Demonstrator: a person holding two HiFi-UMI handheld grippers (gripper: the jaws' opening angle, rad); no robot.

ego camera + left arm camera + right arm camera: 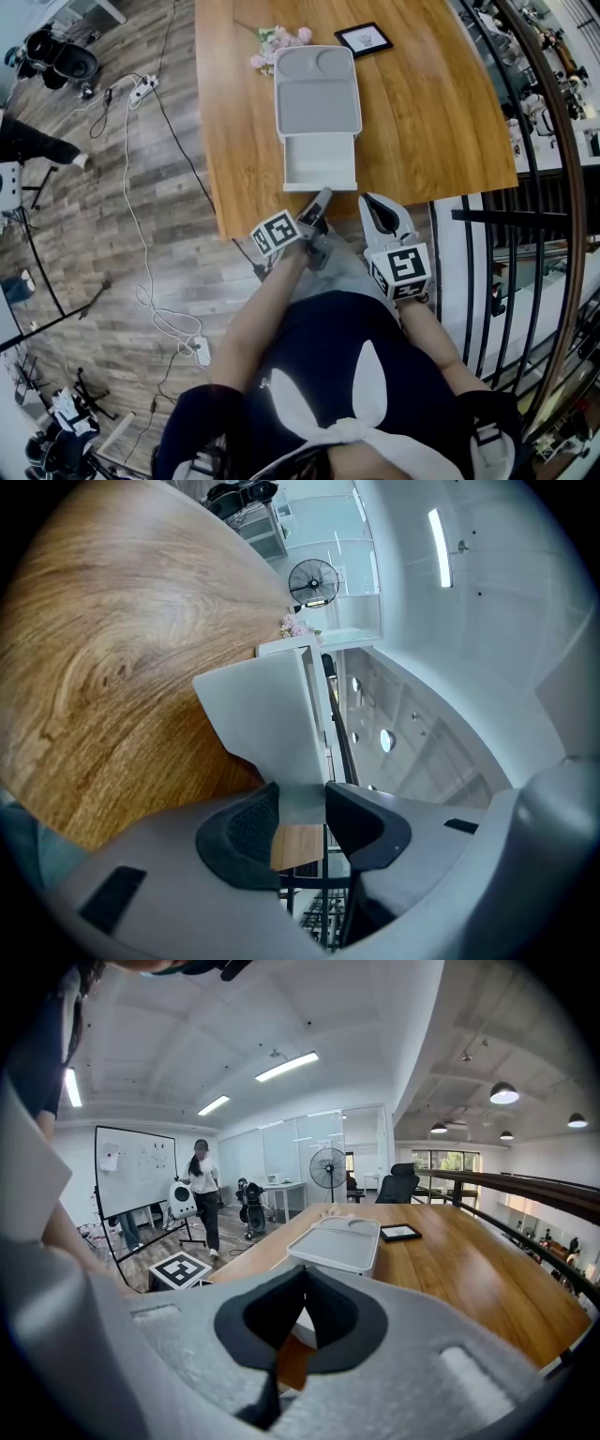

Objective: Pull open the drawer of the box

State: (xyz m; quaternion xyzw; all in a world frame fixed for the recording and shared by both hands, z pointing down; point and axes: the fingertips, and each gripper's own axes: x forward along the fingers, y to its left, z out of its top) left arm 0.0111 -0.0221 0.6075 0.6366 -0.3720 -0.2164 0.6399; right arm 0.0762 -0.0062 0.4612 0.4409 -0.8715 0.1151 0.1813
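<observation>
Drawer (320,161) is already sticking out of the box's (317,94) near side, toward the desk (431,112) edge. Left gripper (300,810) has its fingers clamped on the drawer's front wall. Right gripper (382,214) sits just right of that, fingers closed on nothing. Looks like light, stiff, slick plastic, so I'd grab the front lip mid-width and pull straight, or the box could slide along.

Wooden table (422,122) carries grey box (317,89), frame (364,38), flowers (281,42).
</observation>
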